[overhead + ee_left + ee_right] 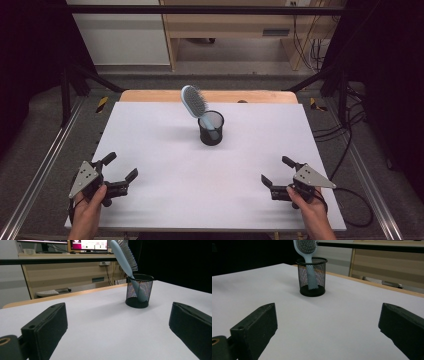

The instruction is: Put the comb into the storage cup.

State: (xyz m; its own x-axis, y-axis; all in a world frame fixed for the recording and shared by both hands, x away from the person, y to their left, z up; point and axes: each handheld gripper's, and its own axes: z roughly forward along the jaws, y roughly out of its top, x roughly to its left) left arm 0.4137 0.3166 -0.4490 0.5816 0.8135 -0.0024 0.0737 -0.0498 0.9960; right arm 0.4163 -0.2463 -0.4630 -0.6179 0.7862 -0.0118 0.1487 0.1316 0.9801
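Observation:
A light blue hairbrush stands handle-down in a black mesh cup near the middle back of the white table; its bristled head leans up and to the left. The left gripper view shows the hairbrush in the cup, and the right gripper view shows the brush and cup too. My left gripper is open near the front left, empty. At the front right my right gripper is open and empty as well. Both sit well short of the cup.
A wooden strip runs along the table's back edge. Metal frame rails flank the table on both sides. Cables lie on the floor at the right. A wooden desk stands beyond the table.

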